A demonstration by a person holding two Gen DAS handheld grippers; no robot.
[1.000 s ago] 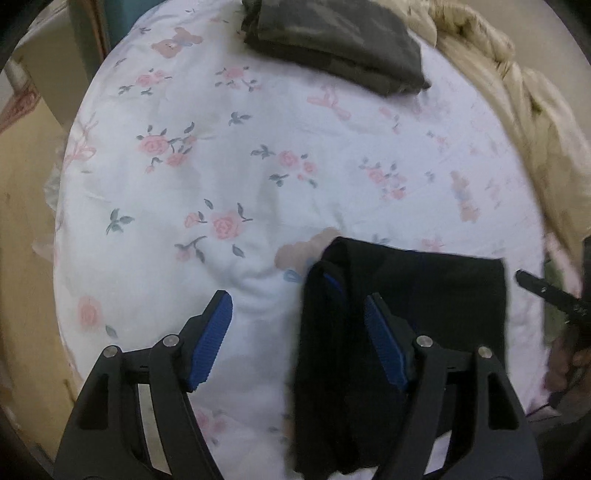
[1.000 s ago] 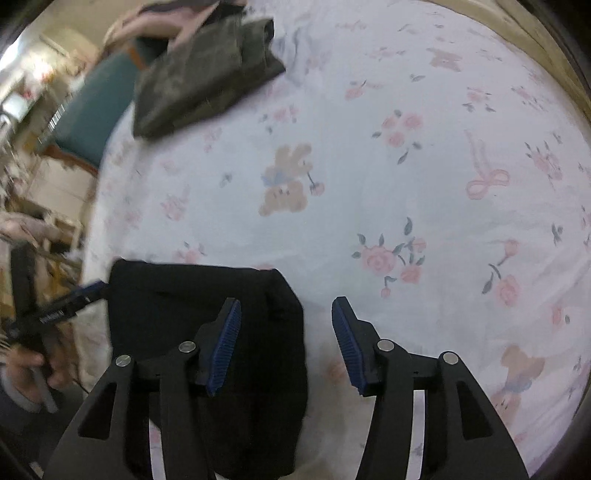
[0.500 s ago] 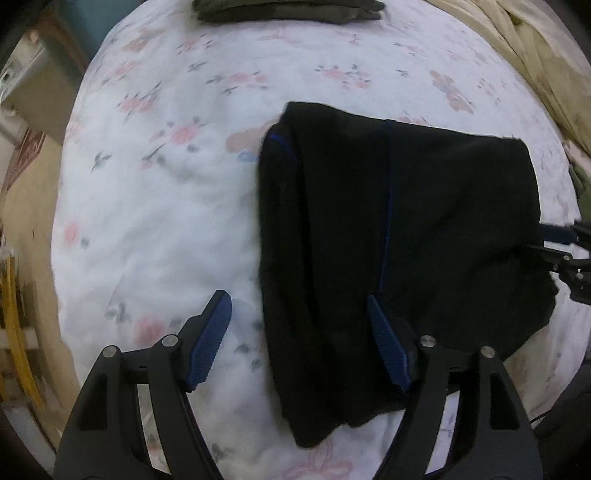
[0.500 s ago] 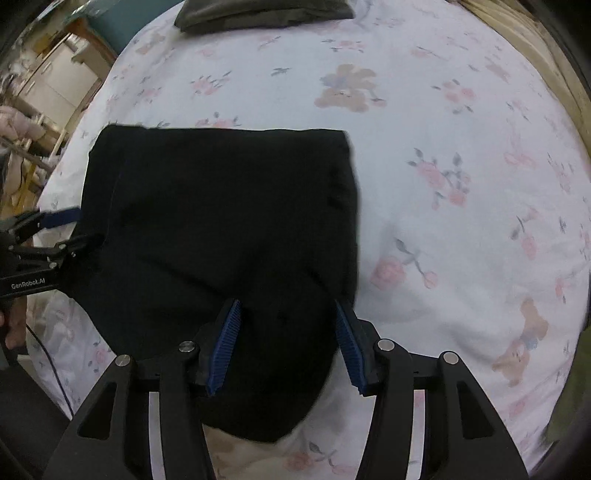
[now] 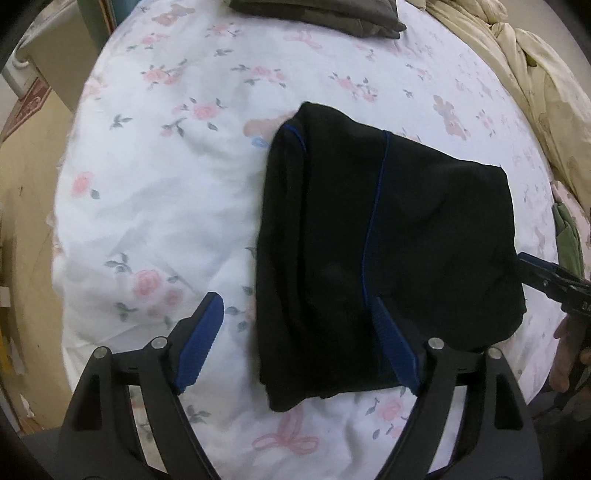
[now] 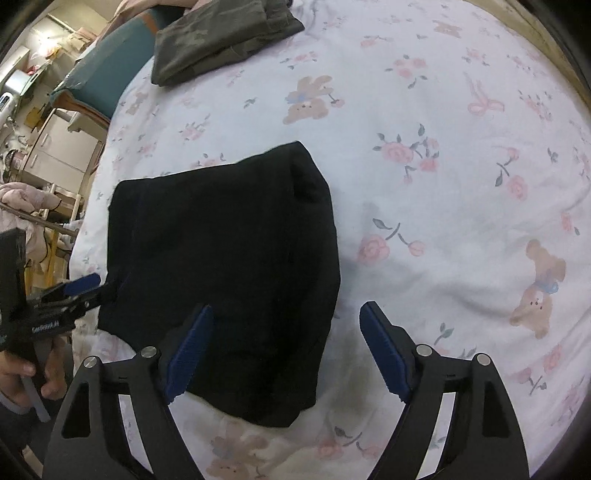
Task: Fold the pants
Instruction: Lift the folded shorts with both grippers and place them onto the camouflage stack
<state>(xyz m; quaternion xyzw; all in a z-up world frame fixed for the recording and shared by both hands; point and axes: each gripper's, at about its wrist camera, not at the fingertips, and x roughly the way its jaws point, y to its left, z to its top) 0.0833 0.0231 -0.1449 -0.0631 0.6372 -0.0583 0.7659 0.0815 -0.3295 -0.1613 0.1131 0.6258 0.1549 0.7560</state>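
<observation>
With the pants [image 5: 388,236] lying folded at frame centre on the bed [image 5: 155,206], we hold both grippers, left [image 5: 299,347] and right [image 6: 284,350], jaws spread and gripping nothing, straddling the near edges, presumably to check the fold.

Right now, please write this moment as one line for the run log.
black pants: folded, flat on floral bedsheet | left tool: open, empty | right tool: open, empty | olive garment: folded, far edge

Black pants [image 5: 388,236] blue-piped, white pink-floral sheet [image 5: 155,177], seemingly olive garment [image 6: 221,33]
</observation>
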